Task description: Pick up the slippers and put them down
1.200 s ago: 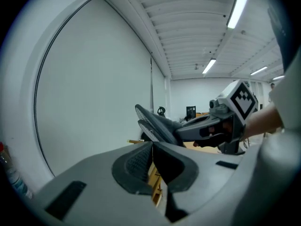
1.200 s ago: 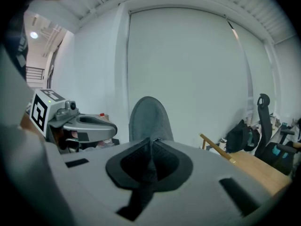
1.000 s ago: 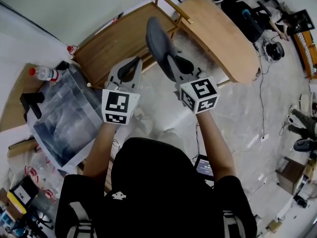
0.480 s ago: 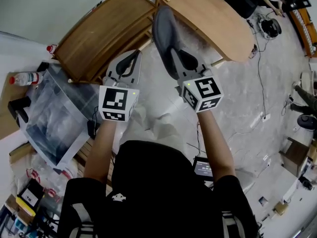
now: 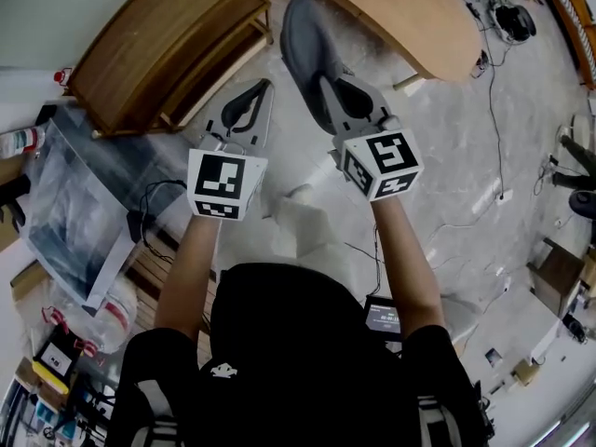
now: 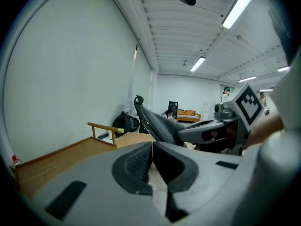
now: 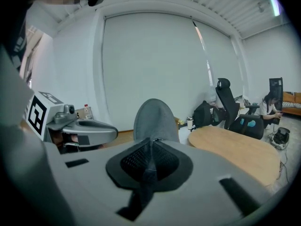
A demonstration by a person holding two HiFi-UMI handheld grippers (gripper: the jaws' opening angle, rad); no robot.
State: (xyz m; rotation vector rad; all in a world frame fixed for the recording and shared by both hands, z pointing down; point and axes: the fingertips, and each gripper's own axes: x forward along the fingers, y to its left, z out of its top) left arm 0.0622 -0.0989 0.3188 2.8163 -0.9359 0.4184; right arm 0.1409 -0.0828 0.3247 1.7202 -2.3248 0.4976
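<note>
black short-sleeved top (image 5: 307,361), small white logo (image 5: 223,368) on it, grey straps (image 5: 154,422) at 7 and 5 o'clock.

The slipper (image 5: 303,40) juts forward from the right hand-held gripper (image 5: 346,110), above the floor (image 5: 466,156). The left hand-held gripper (image 5: 244,112) is just beside it, on its left. Ahead, a wooden rack (image 5: 140,59) stands left of a curved tabletop (image 5: 400,17).
</note>
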